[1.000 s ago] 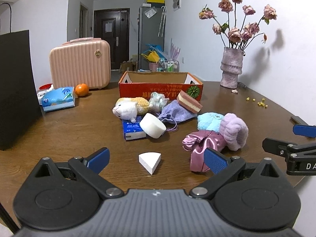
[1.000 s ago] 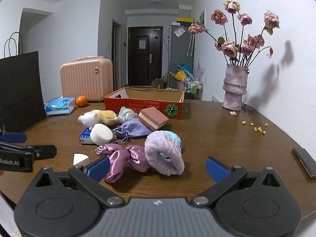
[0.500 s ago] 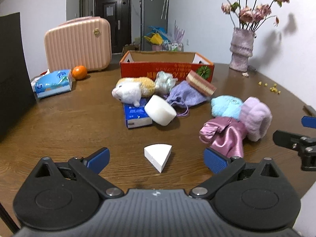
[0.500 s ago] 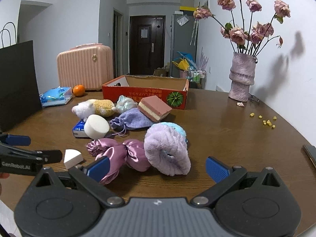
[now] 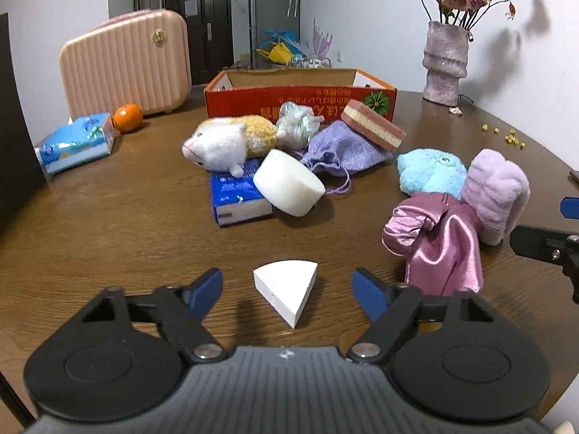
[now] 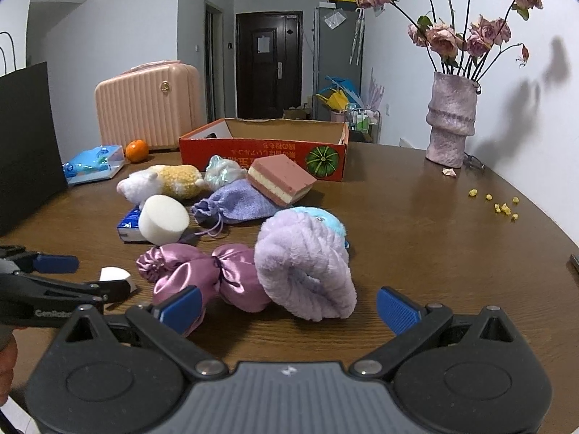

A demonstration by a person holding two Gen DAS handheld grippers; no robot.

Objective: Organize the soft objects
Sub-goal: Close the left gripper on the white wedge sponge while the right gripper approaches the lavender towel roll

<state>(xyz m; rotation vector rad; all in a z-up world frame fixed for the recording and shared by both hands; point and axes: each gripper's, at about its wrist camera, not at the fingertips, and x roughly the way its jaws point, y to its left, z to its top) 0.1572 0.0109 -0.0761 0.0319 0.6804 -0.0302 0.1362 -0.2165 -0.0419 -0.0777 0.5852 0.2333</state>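
A white wedge sponge lies on the brown table between the blue pads of my left gripper. Its jaws are closing, with a gap still on each side of the wedge. My right gripper stands open just before a lilac plush roll and a pink satin pouch. Further back lie a round white sponge, a plush hamster, a lilac drawstring bag, a pink layered sponge and a blue plush. An open red cardboard box stands behind them.
A blue tissue packet lies under the round sponge. At the back left stand a pink case, an orange, a blue wipes pack and a black bag. A vase stands back right, yellow crumbs nearby.
Both grippers came forward and lower toward the soft things. The left jaws narrowed from wide open around the white wedge. The right jaws stayed wide.
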